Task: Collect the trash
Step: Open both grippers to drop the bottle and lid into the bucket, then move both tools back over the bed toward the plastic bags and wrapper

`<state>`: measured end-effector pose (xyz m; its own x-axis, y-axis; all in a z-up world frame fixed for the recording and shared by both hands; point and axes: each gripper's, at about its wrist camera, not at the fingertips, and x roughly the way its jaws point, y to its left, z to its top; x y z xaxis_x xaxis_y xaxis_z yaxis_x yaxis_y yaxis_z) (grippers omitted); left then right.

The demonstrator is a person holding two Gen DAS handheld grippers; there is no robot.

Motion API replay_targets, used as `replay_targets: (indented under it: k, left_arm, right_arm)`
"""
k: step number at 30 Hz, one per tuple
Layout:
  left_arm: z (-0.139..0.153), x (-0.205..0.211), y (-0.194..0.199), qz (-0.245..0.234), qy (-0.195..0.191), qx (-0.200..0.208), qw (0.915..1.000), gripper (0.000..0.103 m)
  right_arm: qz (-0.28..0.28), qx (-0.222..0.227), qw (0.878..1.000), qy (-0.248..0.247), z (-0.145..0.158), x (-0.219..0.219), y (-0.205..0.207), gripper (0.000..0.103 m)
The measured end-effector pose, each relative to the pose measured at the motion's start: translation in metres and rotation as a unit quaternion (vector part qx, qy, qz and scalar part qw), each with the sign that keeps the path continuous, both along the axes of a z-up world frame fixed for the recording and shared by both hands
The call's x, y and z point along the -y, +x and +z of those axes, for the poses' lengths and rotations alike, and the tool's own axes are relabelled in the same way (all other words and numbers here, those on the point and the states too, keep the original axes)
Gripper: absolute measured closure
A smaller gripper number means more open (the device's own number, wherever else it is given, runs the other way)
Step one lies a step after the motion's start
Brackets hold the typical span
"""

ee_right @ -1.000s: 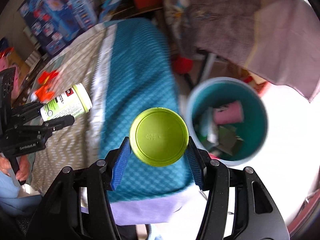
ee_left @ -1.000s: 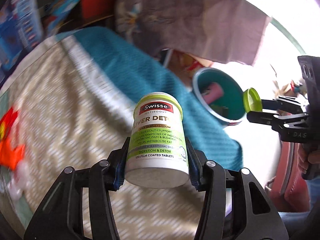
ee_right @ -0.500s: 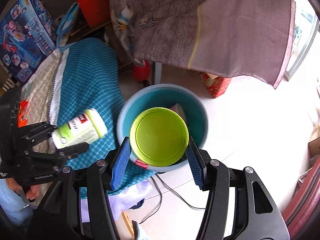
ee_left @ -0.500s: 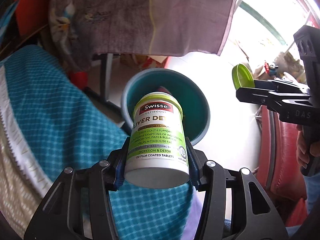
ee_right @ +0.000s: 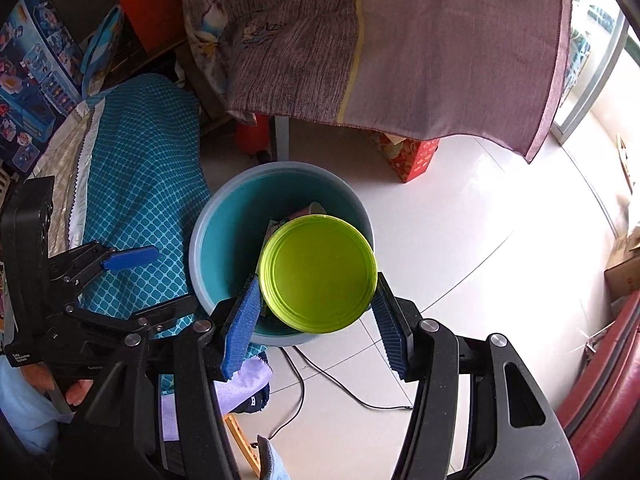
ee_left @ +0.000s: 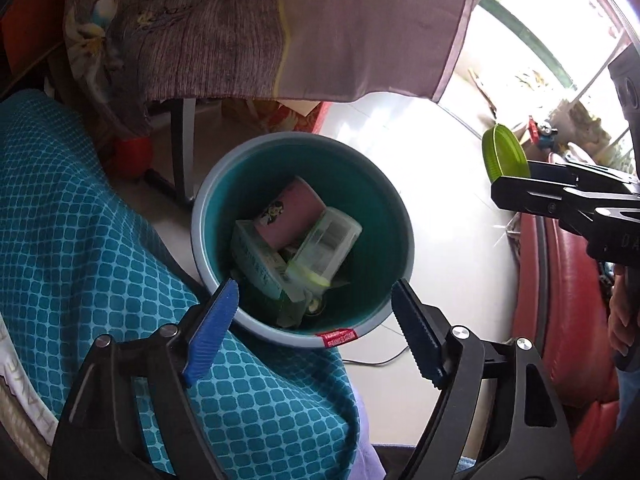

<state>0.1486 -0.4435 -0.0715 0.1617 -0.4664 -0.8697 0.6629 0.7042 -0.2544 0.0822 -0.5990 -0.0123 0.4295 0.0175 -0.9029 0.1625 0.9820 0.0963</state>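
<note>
Pale glossy floor tiles [ee_right: 460, 216] catch bright window [ee_left: 532, 56] light — a mauve cloth [ee_right: 400, 52] drapes overhead, a teal quilt [ee_left: 80, 240] alongside.

Bin contents: the green lid [ee_right: 318, 274] covers most of the teal bin [ee_right: 224, 216] in the right wrist view.
Bottle in bin [ee_left: 324, 250]: blurred, label unreadable.
Red tag [ee_left: 336, 336] at 6 o'clock on rim: print too small.
Right hand-held gripper [ee_left: 516, 192]: body cut off at 3 o'clock edge.
</note>
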Motion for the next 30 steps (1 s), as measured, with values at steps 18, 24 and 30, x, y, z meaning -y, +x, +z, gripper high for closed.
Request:
replay_targets:
  k: [18, 24, 30]
  left_arm:
    - [0.007, -0.061, -0.007, 0.03, 0.02, 0.029, 0.9989, 0.008]
    - [0.008, -0.071, -0.01, 0.037, 0.015, 0.027, 0.9989, 0.008]
    - [0.012, -0.083, -0.015, 0.04, 0.01, 0.027, 0.9988, 0.008]
  right_arm:
    - [0.026, -0.042, 0.998, 0.03, -0.041, -0.028, 0.037, 0.033]
    - [0.019, -0.048, 0.998, 0.025, -0.042, -0.03, 0.036, 0.03]
    - [0.013, -0.05, 0.999, 0.01, -0.036, -0.034, 0.03, 0.027]
